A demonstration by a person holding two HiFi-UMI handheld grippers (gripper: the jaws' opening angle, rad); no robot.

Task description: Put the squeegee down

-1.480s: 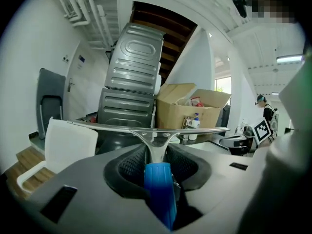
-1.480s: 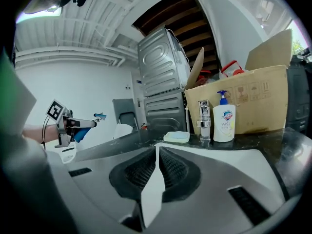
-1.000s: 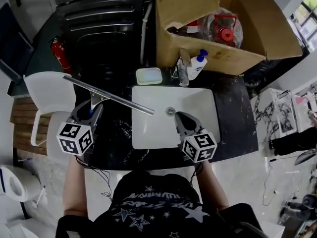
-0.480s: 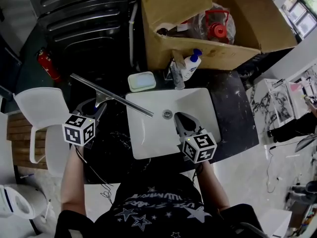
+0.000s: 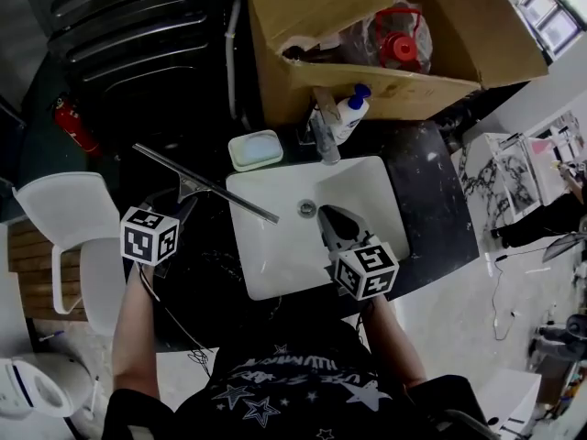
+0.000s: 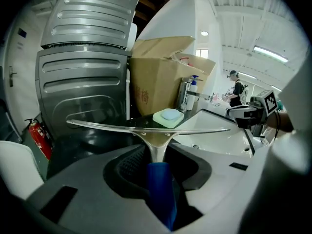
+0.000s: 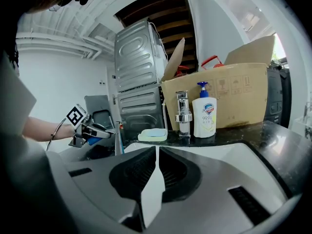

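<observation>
The squeegee (image 5: 204, 184) has a long metal blade and a blue handle (image 6: 159, 189). My left gripper (image 5: 182, 205) is shut on that handle and holds the squeegee low over the black countertop (image 5: 197, 259), left of the white sink (image 5: 275, 264). The blade's right end reaches over the sink's left rim. In the left gripper view the blade (image 6: 146, 127) runs level across the frame, just ahead of the jaws. My right gripper (image 5: 328, 215) hovers over the sink near the drain. Its jaws are shut with nothing between them, as the right gripper view (image 7: 157, 152) shows.
A green soap dish (image 5: 255, 149), a faucet (image 5: 323, 136) and a soap bottle (image 5: 348, 115) stand behind the sink. A large open cardboard box (image 5: 303, 7) sits behind them. A grey metal cabinet (image 6: 83, 82), a fire extinguisher (image 5: 73, 126) and a white chair (image 5: 69, 209) are at the left.
My left gripper has come down toward the countertop with the squeegee still in it. The right gripper has stayed over the sink.
</observation>
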